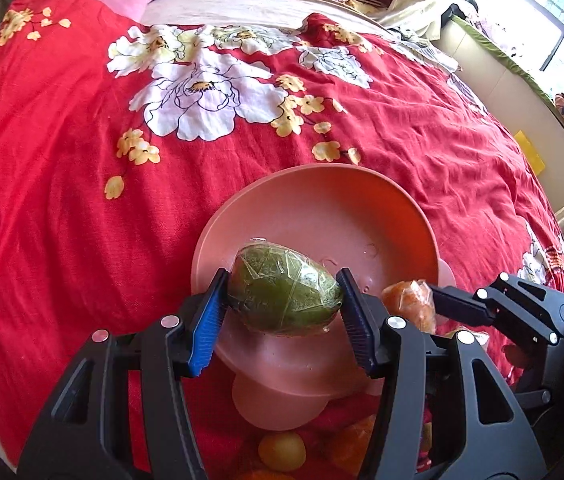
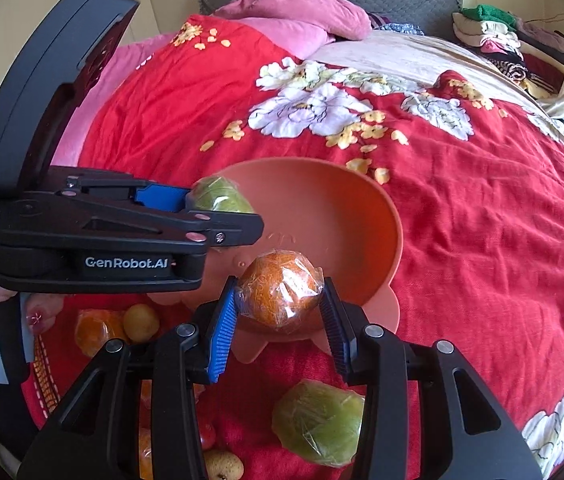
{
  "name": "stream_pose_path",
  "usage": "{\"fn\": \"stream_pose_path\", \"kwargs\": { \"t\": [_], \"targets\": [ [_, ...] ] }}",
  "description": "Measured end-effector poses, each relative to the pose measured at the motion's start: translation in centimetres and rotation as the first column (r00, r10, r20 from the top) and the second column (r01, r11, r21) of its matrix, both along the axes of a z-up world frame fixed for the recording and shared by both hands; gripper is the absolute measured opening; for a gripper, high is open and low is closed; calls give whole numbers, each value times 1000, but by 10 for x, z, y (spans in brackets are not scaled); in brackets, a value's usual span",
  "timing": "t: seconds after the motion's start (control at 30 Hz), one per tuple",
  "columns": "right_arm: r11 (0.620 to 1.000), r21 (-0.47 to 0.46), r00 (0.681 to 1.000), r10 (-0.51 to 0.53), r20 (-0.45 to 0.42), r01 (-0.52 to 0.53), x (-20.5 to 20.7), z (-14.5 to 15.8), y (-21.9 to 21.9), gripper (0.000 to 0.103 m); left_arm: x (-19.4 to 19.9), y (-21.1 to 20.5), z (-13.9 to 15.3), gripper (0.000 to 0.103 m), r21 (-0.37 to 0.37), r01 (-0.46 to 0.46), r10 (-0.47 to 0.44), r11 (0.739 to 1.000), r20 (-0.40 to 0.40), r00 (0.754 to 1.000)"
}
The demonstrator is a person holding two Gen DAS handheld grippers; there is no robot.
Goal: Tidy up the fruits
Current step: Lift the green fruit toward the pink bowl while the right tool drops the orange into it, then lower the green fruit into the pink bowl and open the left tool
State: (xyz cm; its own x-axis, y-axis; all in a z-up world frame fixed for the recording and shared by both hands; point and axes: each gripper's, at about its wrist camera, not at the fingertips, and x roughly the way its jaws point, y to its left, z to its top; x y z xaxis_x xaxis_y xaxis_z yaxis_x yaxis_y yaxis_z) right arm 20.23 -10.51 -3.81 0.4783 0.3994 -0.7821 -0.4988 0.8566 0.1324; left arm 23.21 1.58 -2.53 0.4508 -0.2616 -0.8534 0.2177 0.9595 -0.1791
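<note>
Over the pink bowl (image 1: 322,208) that sits on the red flowered bedspread (image 1: 62,200), we hold both tools at once. Our left tool (image 1: 284,300) is clamped on a green fruit wrapped in clear film (image 1: 284,290), its blue ribbed pads (image 1: 206,324) pressing the fruit's two ends, and the fruit hangs above the near half of the bowl. Our right tool (image 2: 280,298) grips an orange fruit in clear film (image 2: 280,290) the same way, just over the bowl's near rim; from the left wrist view this orange fruit (image 1: 410,300) shows just beside the bowl's right edge. On the bedspread in front of the bowl, on the side nearest us, lie more fruits: a second wrapped green fruit (image 2: 320,424), a small yellow fruit (image 2: 141,322) touching an orange one (image 2: 96,330), and a brownish pear-like fruit (image 2: 224,466) at the bottom edge of the right wrist view. Beyond the bowl, at the far end of the bed, rests a pink pillow (image 2: 294,16), with a pile of folded clothes (image 2: 494,36) to its right.
</note>
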Motion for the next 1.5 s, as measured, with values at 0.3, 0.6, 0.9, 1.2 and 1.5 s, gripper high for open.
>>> {"fn": "stream_pose_path", "kwargs": {
  "t": [0.3, 0.6, 0.9, 1.2, 1.5],
  "targets": [
    [1000, 17, 1000, 4, -2, -4, -2, -3, 0, 41, 6, -1, -1, 46, 4, 2, -2, 1000, -2, 1000],
    [998, 57, 1000, -21, -1, 21, -18, 11, -9, 52, 7, -2, -3, 47, 17, -1, 1, 1000, -5, 1000],
    [994, 98, 999, -47, 1, 46, -42, 23, -21, 58, 5, -4, -4, 47, 24, -2, 2, 1000, -8, 1000],
    [990, 123, 997, -75, 6, 74, -53, 30, -30, 63, -2, -1, 5, 51, 26, -14, 14, 1000, 16, 1000],
    [982, 142, 991, -130, 26, 125, -60, 39, -46, 73, -13, 5, 17, 60, 22, -38, 37, 999, 47, 998]
  ]
}}
